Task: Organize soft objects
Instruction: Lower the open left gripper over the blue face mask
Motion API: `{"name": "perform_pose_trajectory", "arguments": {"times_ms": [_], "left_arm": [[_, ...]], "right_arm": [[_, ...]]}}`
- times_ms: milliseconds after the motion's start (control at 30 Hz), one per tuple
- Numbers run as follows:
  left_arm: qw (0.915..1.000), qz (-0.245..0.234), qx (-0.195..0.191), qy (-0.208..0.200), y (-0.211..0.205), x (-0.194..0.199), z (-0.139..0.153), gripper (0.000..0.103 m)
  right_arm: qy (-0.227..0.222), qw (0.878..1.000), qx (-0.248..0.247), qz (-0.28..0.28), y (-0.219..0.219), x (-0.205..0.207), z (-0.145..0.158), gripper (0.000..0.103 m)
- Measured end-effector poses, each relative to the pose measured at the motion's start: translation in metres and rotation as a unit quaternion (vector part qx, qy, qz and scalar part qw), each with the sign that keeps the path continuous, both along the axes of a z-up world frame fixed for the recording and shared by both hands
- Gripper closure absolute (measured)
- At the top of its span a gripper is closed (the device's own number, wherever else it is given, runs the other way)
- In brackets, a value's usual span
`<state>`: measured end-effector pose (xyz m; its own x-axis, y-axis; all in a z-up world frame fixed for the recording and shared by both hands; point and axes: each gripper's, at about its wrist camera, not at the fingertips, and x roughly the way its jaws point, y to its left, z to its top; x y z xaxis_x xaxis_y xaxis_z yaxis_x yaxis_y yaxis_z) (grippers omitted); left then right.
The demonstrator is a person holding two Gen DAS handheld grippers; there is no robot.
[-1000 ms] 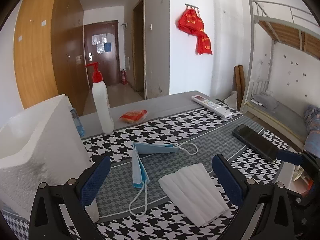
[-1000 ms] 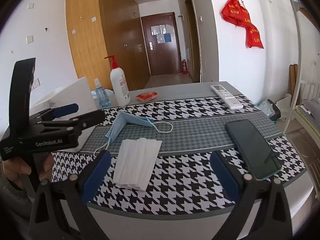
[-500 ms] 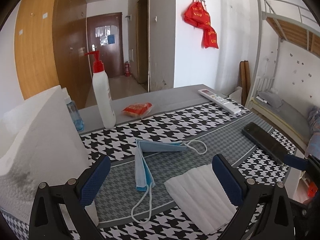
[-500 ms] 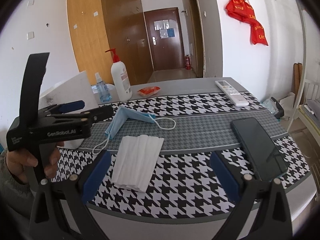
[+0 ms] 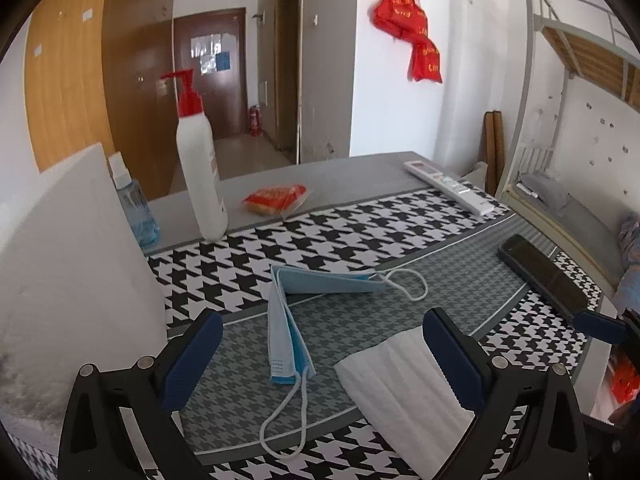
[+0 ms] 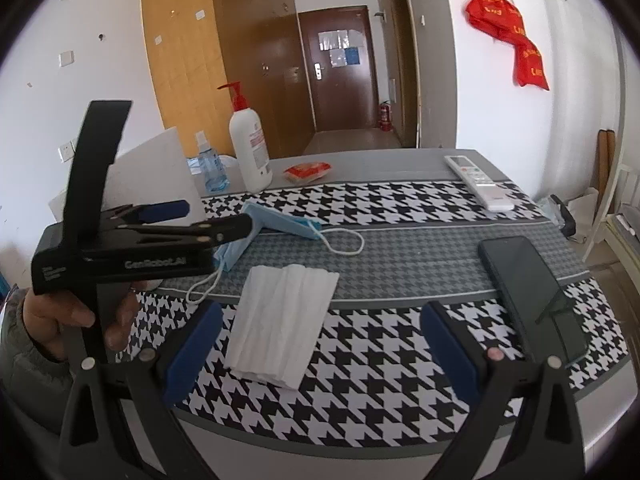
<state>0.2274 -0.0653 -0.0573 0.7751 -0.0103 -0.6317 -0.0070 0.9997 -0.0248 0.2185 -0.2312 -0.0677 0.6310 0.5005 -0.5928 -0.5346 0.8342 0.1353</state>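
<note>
Blue mask [image 5: 290, 336] between left claw [image 5: 322, 354] pads

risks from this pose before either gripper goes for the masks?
1. The blue mask is bent, one half propped up; its ear loop trails toward the left gripper, so a pinch may catch only the loop and drag it.
2. The white mask lies flat on the tablecloth; the open right gripper could pinch cloth with it.
3. The phone sits near the table edge, so tugged cloth might shift it.
</note>
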Motion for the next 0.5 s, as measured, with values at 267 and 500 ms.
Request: {"name": "perform_pose_trajectory", "arguments": {"times_ms": [267, 500], "left_arm": [[0.9992, 0.019, 0.001, 0.036, 0.006, 0.013, -0.011, 0.008], [0.9978, 0.032, -0.005, 0.058, 0.013, 0.023, -0.023, 0.014]], "right_arm": [[0.013, 0.999, -0.008, 0.028, 0.015, 0.006, -0.006, 0.002], [0.026, 0.998, -0.026, 0.05, 0.027, 0.014, -0.014, 0.002]]}}
